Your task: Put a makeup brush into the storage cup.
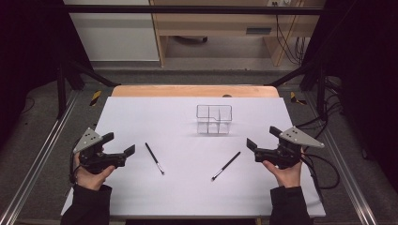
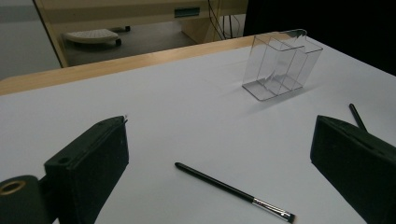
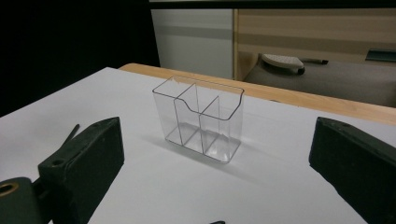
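1. While I held both claws low over the white table (image 1: 141, 197), my left gripper (image 1: 121, 144) gaped wide and empty, and so did my right gripper (image 1: 262, 137).
2. The left brush (image 1: 154, 158) lay just beside my left claw.
3. The right brush (image 1: 225, 166) lay near my right claw.
4. The clear organizer (image 1: 214, 119) stood upright beyond both brushes.
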### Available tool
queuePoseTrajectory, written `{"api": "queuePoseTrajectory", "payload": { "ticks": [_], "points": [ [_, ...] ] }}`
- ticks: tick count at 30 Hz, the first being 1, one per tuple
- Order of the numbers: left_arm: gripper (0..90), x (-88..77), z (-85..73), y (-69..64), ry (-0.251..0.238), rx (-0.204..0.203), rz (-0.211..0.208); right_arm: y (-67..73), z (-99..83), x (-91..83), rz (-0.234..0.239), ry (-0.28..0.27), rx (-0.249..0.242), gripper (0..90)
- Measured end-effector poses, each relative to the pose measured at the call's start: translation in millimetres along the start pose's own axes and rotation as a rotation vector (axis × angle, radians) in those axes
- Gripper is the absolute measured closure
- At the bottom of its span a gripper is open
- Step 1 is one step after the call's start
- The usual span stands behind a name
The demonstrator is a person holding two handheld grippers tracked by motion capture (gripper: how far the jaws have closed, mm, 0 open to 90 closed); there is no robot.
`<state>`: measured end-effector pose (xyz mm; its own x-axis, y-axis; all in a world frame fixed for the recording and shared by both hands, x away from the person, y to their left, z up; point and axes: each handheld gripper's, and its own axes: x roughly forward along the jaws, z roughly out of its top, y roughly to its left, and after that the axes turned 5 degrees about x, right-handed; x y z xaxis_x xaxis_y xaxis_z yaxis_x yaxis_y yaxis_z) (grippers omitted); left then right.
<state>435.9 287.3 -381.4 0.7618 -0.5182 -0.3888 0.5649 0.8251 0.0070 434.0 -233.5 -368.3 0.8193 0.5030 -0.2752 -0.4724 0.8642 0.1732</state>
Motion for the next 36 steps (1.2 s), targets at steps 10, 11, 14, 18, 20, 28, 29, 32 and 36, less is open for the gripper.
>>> {"api": "queuePoseTrajectory", "payload": {
  "ticks": [10,11,14,18,20,28,29,32,36],
  "points": [
    [3.8,0.0,-8.1,2.4,0.021,-0.015,0.014,3.6,-4.0,1.9,-0.027,0.031,0.000,3.7],
    [3.9,0.0,-8.1,2.4,0.021,-0.015,0.014,3.6,-4.0,1.9,-0.027,0.031,0.000,3.7],
    [4.0,0.4,-9.7,3.3,0.023,-0.020,0.017,6.3,-4.2,4.0,-0.030,0.039,0.003,3.7],
    [4.1,1.2,-10.7,3.4,0.027,-0.024,0.013,12.8,-3.8,6.1,-0.031,0.050,-0.005,3.5],
    [4.1,1.7,-11.3,2.8,0.031,-0.023,0.012,17.8,-3.5,8.1,-0.023,0.057,-0.008,3.6],
    [4.1,4.1,-13.4,0.5,0.046,-0.014,0.016,30.5,-6.8,18.7,-0.033,0.108,-0.003,4.1],
    [4.2,4.1,-13.4,0.5,0.046,-0.014,0.016,30.5,-6.8,18.7,-0.033,0.108,-0.003,4.1],
    [4.1,5.6,-14.0,-1.5,0.050,-0.012,0.013,32.7,-8.9,22.1,-0.046,0.120,0.004,4.7],
    [4.1,6.7,-15.0,-2.6,0.057,-0.008,0.010,34.9,-14.0,29.7,-0.069,0.149,0.000,5.3]
  ]
}}
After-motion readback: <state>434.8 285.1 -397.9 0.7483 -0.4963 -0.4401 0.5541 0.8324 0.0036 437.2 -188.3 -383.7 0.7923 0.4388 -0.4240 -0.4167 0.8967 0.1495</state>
